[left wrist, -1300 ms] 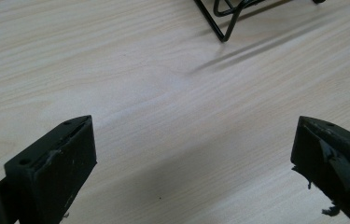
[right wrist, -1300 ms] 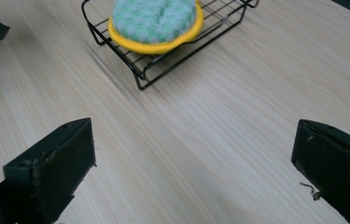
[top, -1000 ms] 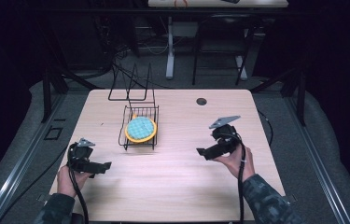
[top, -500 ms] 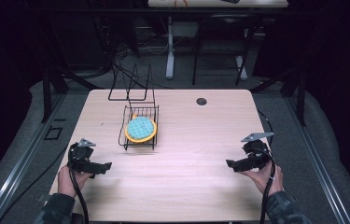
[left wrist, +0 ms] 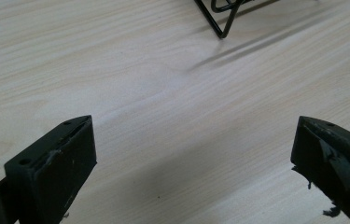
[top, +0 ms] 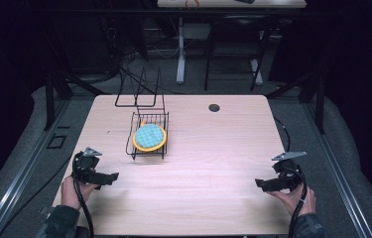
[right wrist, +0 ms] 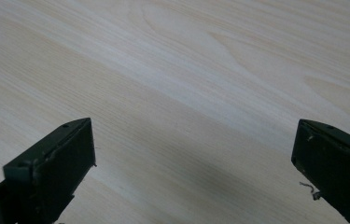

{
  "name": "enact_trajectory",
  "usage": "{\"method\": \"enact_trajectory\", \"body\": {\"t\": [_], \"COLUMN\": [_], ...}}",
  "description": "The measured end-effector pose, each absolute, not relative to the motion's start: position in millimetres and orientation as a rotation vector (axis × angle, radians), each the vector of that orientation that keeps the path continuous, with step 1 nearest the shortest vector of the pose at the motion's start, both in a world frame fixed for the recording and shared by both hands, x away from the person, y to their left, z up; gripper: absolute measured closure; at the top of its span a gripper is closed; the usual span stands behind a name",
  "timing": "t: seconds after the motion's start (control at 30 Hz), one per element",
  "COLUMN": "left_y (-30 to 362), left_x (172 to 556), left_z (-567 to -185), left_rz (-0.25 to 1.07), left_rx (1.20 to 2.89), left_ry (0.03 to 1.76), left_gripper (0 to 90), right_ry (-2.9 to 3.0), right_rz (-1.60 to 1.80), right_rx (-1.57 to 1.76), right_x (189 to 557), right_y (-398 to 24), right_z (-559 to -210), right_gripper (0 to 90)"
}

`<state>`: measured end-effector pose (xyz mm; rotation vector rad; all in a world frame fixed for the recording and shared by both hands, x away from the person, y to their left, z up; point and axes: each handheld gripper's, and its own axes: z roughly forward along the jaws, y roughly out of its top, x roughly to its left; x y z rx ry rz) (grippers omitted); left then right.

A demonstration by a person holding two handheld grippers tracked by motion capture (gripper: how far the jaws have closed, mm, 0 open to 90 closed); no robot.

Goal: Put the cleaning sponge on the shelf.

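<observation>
A round yellow-rimmed plate with a blue checked middle (top: 150, 137) sits in a black wire dish rack (top: 146, 119) on the light wooden table (top: 213, 148), a bit left of the middle. The left gripper (top: 110, 176) is near the front left edge, in front of the rack and a bit to its left. The right gripper (top: 259, 183) is near the front right corner, well apart from the rack.

A small dark round hole (top: 214, 107) sits in the pale wooden table (top: 213, 148) at about one o'clock from its middle, near the far edge. Beyond that edge, at twelve o'clock, a white desk leg (top: 180, 54) stands on grey floor (top: 233, 87).
</observation>
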<state>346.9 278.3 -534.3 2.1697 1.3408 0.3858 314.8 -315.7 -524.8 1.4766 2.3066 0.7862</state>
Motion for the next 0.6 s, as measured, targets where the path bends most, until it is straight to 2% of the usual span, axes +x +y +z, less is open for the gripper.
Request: {"method": "enact_trajectory", "body": {"t": [0.6], "left_y": [276.6], "left_x": [348.8], "left_z": [-534.7], "left_rz": [0.387], "left_rx": [2.169], "left_ry": [1.345], "left_gripper": [0.2], "right_ry": [2.344], "right_rz": [0.744], "right_rx": [1.485], "right_x": [320.5], "right_y": [-317.4], "right_z": [-528.6], "right_gripper": [0.0]}}
